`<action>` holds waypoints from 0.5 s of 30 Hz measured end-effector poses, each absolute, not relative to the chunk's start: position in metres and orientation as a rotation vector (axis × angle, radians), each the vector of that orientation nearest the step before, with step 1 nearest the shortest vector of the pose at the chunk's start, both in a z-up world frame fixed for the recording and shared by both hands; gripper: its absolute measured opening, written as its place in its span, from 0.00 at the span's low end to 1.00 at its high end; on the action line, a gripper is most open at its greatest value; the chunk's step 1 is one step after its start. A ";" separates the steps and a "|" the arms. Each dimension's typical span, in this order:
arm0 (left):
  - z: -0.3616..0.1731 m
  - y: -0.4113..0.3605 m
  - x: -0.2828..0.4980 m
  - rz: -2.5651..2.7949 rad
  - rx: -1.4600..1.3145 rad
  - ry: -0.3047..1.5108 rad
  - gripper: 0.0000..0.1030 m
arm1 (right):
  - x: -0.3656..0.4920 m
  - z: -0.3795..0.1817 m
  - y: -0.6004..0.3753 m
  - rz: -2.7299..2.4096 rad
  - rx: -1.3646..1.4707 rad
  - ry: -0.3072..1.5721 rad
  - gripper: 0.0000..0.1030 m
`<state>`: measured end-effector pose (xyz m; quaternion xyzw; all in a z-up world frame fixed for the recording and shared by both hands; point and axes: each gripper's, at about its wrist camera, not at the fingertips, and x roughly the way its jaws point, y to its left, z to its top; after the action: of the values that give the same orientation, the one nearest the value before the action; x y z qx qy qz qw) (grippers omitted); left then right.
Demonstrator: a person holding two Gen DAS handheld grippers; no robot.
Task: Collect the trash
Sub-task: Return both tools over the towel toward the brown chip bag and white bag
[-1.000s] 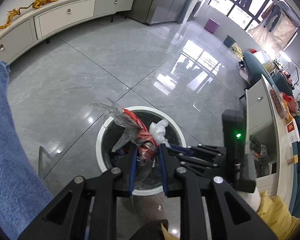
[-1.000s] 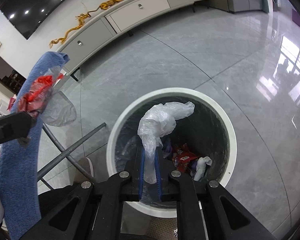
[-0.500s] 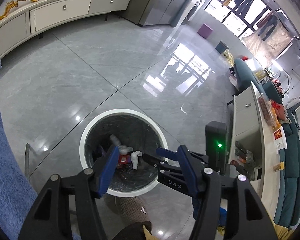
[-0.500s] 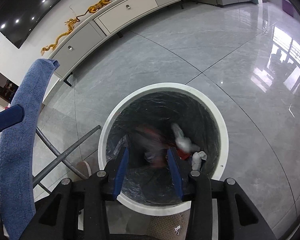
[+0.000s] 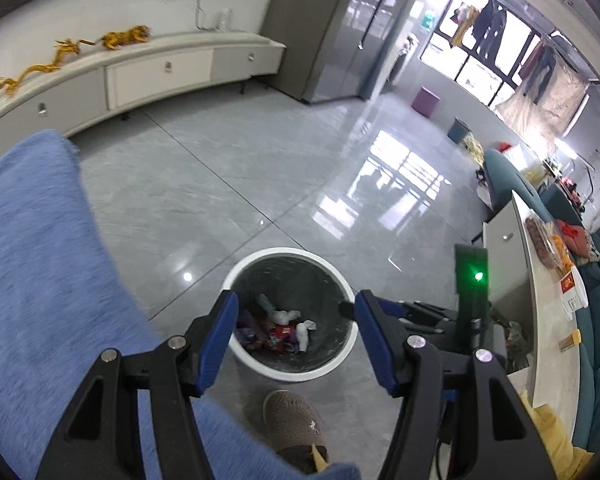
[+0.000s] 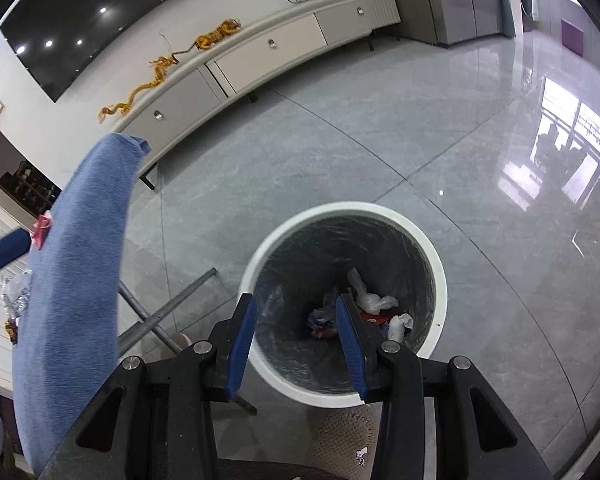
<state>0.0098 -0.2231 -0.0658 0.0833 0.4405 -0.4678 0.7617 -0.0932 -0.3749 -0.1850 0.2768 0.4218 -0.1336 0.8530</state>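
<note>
A white round bin [image 5: 288, 376] with a black liner stands on the grey floor; it also shows in the right wrist view [image 6: 440, 280]. Crumpled white plastic and red wrappers [image 5: 284, 326] lie at its bottom, seen too in the right wrist view [image 6: 364, 312]. My left gripper [image 5: 294, 336] is open and empty, high above the bin. My right gripper [image 6: 296, 340] is open and empty above the bin's near rim. Part of the right gripper [image 5: 432, 312] shows beside the bin in the left wrist view.
A blue cloth [image 5: 32, 280] drapes over a surface at the left, also in the right wrist view [image 6: 76, 280]. Grey metal legs [image 6: 160, 316] stand beside the bin. A slippered foot [image 5: 292, 416] is just in front of it. A long white cabinet [image 5: 140, 80] lines the far wall.
Both grippers opened and dropped their plastic bag and red wrapper into the bin. Both have since risen higher above it.
</note>
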 end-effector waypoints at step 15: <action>-0.018 -0.055 0.007 -0.853 0.007 0.815 0.57 | -0.074 -0.087 -0.287 -0.197 0.377 0.806 0.39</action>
<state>0.0070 -0.0551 -0.0176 0.0032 0.3842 -0.4024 0.8310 -0.0739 -0.2871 -0.0866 0.1822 0.3891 -0.0951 0.8980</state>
